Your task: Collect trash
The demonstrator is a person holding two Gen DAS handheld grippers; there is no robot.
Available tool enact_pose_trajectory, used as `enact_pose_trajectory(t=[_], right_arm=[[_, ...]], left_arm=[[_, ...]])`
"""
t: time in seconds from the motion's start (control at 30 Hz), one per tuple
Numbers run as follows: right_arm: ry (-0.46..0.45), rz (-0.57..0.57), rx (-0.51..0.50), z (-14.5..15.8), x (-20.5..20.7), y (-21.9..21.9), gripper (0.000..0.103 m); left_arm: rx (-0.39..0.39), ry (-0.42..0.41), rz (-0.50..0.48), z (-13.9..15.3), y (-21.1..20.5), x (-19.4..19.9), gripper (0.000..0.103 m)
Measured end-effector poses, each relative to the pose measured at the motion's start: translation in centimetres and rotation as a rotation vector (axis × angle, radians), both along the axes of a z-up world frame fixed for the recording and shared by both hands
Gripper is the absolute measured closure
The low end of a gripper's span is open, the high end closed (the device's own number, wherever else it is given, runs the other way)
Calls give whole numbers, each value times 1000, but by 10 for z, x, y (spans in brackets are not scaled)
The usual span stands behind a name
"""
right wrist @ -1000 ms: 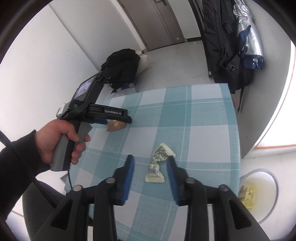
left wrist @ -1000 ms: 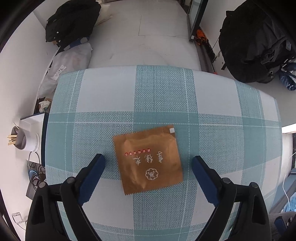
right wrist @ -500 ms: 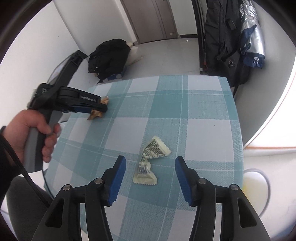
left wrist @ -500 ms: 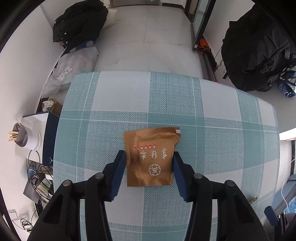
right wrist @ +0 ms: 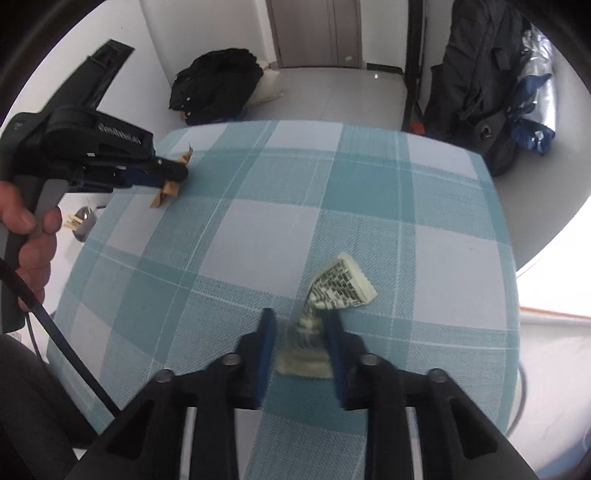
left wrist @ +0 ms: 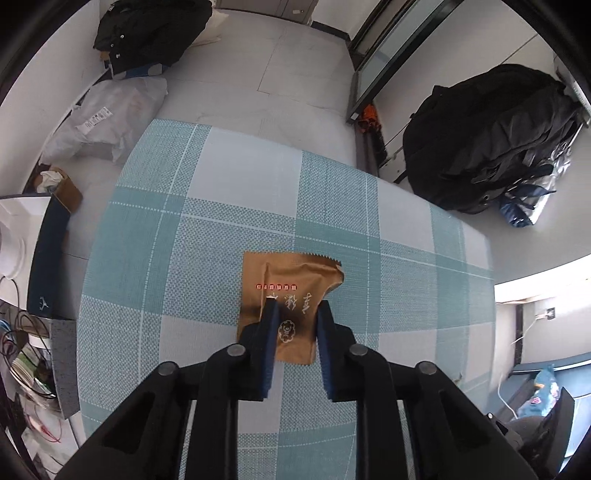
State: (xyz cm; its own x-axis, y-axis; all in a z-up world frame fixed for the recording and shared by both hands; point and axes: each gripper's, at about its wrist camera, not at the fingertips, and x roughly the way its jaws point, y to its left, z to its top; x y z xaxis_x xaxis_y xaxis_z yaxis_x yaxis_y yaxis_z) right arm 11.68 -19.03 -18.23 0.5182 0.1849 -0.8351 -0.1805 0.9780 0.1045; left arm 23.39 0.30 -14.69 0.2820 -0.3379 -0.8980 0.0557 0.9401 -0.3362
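Note:
A brown snack wrapper (left wrist: 291, 284) with white characters is pinched and creased between the fingers of my left gripper (left wrist: 295, 314), lifted above the teal checked tablecloth (left wrist: 184, 258). In the right wrist view the left gripper (right wrist: 173, 177) holds that wrapper (right wrist: 166, 190) off the table. A crumpled pale wrapper (right wrist: 332, 291) with black print sits between the fingers of my right gripper (right wrist: 301, 325), which are closed in on its narrow twisted end.
Black bags lie on the floor beyond the table (left wrist: 155, 33) and to the right (left wrist: 487, 136). A white plastic bag (left wrist: 110, 114) and a cardboard box (left wrist: 62, 184) sit at the left. The table edge (right wrist: 509, 258) is to the right.
My left gripper closed on the brown wrapper and lifted it. My right gripper opened wider, then closed in around the pale wrapper.

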Motion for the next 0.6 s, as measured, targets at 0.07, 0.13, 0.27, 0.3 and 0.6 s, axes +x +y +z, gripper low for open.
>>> enact_pose_trajectory(t=[0.07,0.13,0.27,0.3,0.6], right_arm=[[-6,-1,-3,-1,1,2,83],[-18,4,-16,-1,0,6,84],[-25,15,-19,1,-1,11,86],[-21,20,-10,1,-3,12,86],[-50,103,47,17,-17,25,87]], left_arm=[[-27,0,3,0,3,-1,93],[-62,6,16,0,11,-2,94],[-127,18,28,1,22,-7,97],[-139,19,26,3,25,-8,98],[-179,5,21,15,36,-29,100]])
